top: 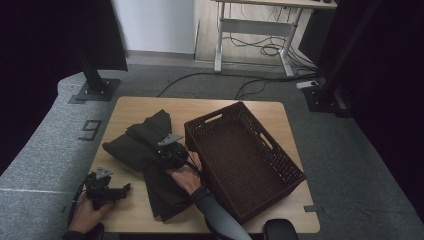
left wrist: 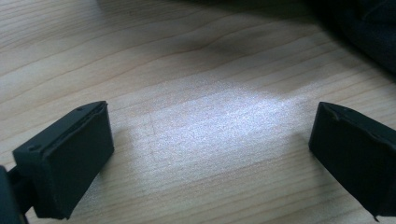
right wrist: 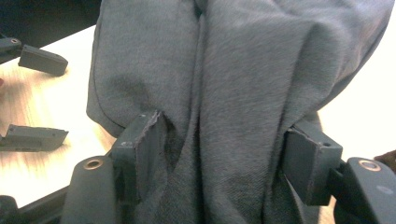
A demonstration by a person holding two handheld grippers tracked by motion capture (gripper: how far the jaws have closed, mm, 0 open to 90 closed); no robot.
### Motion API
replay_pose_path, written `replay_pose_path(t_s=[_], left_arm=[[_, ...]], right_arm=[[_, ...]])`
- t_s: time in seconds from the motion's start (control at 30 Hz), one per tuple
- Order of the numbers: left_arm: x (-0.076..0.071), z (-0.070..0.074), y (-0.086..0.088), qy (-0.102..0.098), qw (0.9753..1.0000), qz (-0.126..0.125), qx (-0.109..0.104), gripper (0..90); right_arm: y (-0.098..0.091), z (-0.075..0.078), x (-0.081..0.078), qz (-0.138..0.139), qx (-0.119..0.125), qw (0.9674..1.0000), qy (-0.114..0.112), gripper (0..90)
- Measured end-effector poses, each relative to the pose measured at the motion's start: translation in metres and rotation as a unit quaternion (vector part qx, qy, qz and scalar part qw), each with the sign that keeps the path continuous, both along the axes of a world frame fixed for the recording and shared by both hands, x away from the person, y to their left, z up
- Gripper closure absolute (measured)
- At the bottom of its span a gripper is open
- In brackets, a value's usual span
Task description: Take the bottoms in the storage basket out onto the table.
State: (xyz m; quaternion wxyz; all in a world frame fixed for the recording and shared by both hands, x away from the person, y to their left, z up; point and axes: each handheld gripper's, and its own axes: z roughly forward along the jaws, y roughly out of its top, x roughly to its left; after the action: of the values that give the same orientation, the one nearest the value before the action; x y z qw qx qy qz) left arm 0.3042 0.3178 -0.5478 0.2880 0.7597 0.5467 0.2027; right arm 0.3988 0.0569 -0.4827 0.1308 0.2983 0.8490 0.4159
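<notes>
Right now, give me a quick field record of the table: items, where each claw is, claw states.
surface: wooden table
cloth: dark garment, crumpled, left of the basket
basket: brown wicker basket, nothing visible inside
left claw: on bare wood near the table's left front, open, nothing between jaws
right claw: on the garment, cloth bunched between the jaws, grip not clear
</notes>
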Motion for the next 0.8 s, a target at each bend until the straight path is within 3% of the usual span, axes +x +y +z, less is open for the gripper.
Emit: replay_pose_path(t_s=[0.27,0.43,0.53,0.7,0.8], left_arm=[[0.0,0.0,0.0,0.0,1.0,0.0,0.0,0.0],[0.0,0.0,0.0,0.0,1.0,0.0,0.0,0.0],[0.0,0.0,0.0,0.0,1.0,0.0,0.0,0.0],[0.0,0.0,0.0,0.0,1.0,0.0,0.0,0.0],[0.0,0.0,0.0,0.0,1.0,0.0,0.0,0.0]], right_arm=[[-0.004,0.016,-0.002,-0.002,0.009,0.9999,0.007,26.1],[-0.007,0.025,-0.002,0.007,0.017,0.9997,0.017,14.2],[-0.01,0.03,-0.004,0.016,0.024,0.9994,0.021,12.7],[-0.012,0.043,-0.009,0.044,0.049,0.9977,0.016,11.9],[-0.01,0.053,-0.014,0.049,0.052,0.9974,0.005,9.3]])
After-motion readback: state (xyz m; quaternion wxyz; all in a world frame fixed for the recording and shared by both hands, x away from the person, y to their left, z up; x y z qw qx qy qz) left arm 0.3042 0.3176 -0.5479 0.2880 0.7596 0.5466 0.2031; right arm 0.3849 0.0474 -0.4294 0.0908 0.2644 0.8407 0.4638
